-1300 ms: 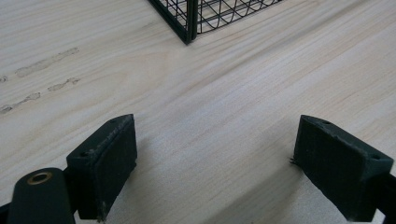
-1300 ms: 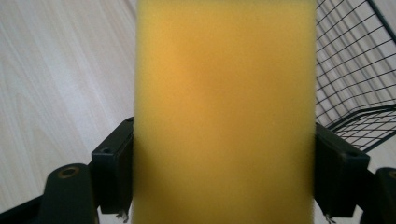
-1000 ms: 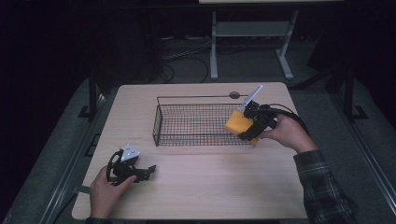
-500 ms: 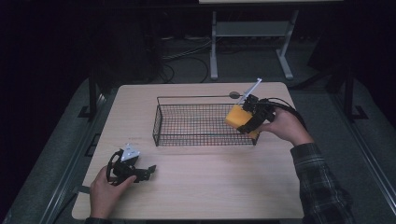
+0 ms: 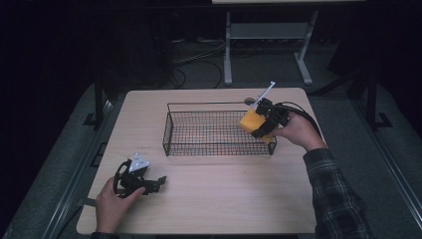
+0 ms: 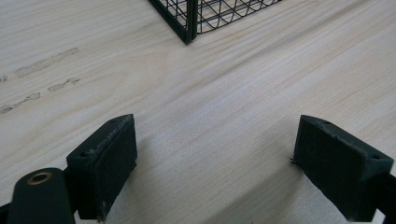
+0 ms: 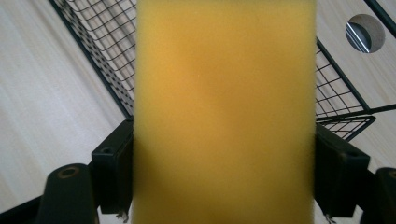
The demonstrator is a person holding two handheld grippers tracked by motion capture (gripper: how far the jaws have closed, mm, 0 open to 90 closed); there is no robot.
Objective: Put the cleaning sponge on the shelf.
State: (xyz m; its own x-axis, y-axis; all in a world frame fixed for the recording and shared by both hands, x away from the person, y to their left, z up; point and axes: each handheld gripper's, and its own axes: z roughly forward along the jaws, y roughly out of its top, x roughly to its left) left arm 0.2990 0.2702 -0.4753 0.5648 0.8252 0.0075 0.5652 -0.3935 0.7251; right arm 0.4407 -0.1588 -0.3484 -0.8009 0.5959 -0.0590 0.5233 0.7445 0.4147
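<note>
Jaws of the left gripper (image 5: 158, 182) are being held wide apart with nothing between them, the tool being rested low over the pale wooden table (image 5: 219, 199) near its front left corner, well apart from the work. Further right, the black rectangular wire basket (image 5: 219, 130) is being approached at its right end by the right gripper (image 5: 258, 125), whose pads are being pressed against both sides of a yellow rectangular foam sponge (image 7: 224, 112). The sponge is being carried above the basket's right rim, not yet inside. Judging by this, the placing step is being carried out; next, the sponge is to be lowered past the rim before the grip is being loosened.
</note>
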